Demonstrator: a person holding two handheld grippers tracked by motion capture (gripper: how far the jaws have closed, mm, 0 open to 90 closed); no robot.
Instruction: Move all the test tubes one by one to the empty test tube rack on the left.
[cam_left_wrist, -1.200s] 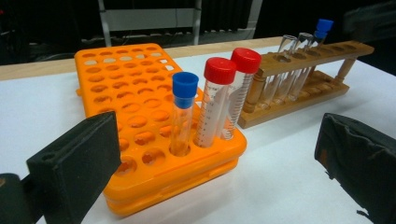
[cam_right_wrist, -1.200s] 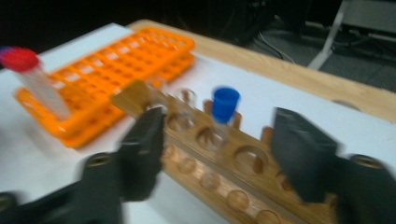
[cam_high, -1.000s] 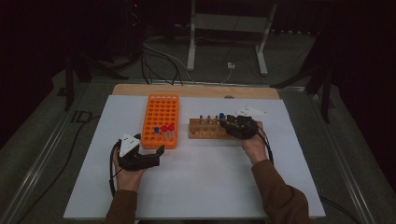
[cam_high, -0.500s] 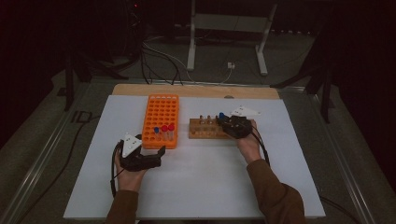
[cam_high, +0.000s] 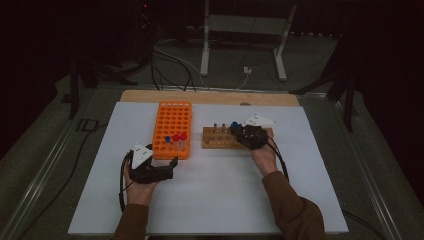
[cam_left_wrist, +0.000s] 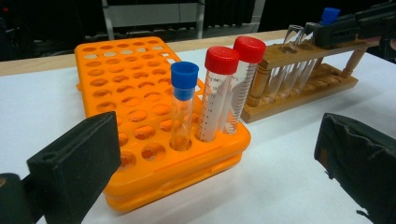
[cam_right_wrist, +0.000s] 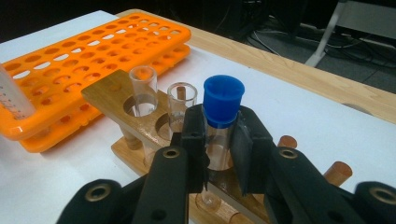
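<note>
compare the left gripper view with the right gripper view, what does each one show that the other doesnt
Left gripper view: three capped tubes standing in the orange rack, one blue-capped and two red-capped, framed by wide-open jaws. Right gripper view: the right gripper shut on the blue-capped tube in the wooden rack, just below its cap. Shared: both racks, the two uncapped tubes and the white table top.

Right gripper (cam_right_wrist: 219, 154) at two o'clock, fingers (cam_right_wrist: 194, 140) just closed tight; left gripper (cam_high: 152, 167) at eight o'clock, fingers spread wide.
</note>
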